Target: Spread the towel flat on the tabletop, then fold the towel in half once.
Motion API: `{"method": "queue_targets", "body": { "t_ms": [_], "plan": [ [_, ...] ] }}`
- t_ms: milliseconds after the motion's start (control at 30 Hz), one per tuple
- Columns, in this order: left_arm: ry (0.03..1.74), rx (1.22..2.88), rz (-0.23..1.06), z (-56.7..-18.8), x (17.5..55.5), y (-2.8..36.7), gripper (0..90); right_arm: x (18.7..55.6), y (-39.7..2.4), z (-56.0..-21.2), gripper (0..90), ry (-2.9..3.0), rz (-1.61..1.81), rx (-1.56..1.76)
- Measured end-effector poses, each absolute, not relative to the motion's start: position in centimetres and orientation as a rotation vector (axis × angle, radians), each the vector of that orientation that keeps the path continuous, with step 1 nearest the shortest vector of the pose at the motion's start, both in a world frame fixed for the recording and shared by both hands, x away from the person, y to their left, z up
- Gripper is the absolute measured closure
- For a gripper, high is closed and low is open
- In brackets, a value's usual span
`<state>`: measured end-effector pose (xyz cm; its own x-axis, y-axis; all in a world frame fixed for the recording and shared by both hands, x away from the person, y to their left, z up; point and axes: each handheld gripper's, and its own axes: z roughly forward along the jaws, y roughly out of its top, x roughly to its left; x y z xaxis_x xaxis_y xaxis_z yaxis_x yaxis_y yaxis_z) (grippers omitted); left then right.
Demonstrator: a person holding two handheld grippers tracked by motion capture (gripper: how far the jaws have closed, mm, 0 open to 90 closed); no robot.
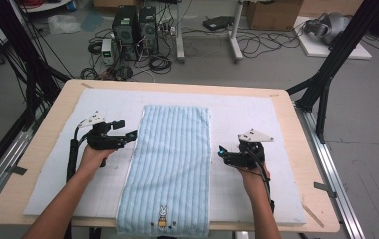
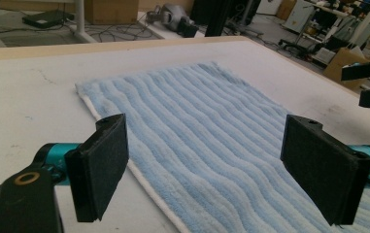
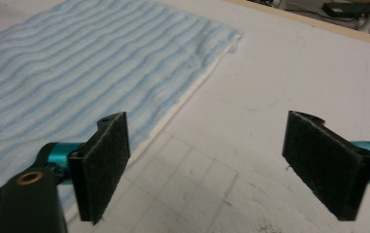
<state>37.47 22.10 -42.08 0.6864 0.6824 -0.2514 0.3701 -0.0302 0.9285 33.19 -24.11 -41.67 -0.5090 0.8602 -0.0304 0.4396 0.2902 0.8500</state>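
- L gripper: jaws wide apart, nothing btwn them, tips at the towel's left edge.
- R gripper: jaws also spread, empty, just off the towel's right edge.
- Towel: flat on white mat btwn both grippers, near end w/ rabbit over table edge.

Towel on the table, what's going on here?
A person works a light blue striped towel lying flat and lengthwise on a white mat, its near end hanging over the table edge. The left claw is at the towel's left edge, the right claw just off its right edge. Both claws are open and hold nothing; the towel is not gripped.
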Motion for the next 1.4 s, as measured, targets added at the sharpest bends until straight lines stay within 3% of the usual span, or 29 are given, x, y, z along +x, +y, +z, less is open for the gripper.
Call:
{"method": "queue_targets", "body": {
  "t_ms": [1400],
  "plan": [
    [0.969, 1.67, 0.306, -43.4, 37.7, 23.2, 21.8, 33.5, -24.0, -41.7, 11.7, 2.068, 1.143, 1.135]
  ]
}}
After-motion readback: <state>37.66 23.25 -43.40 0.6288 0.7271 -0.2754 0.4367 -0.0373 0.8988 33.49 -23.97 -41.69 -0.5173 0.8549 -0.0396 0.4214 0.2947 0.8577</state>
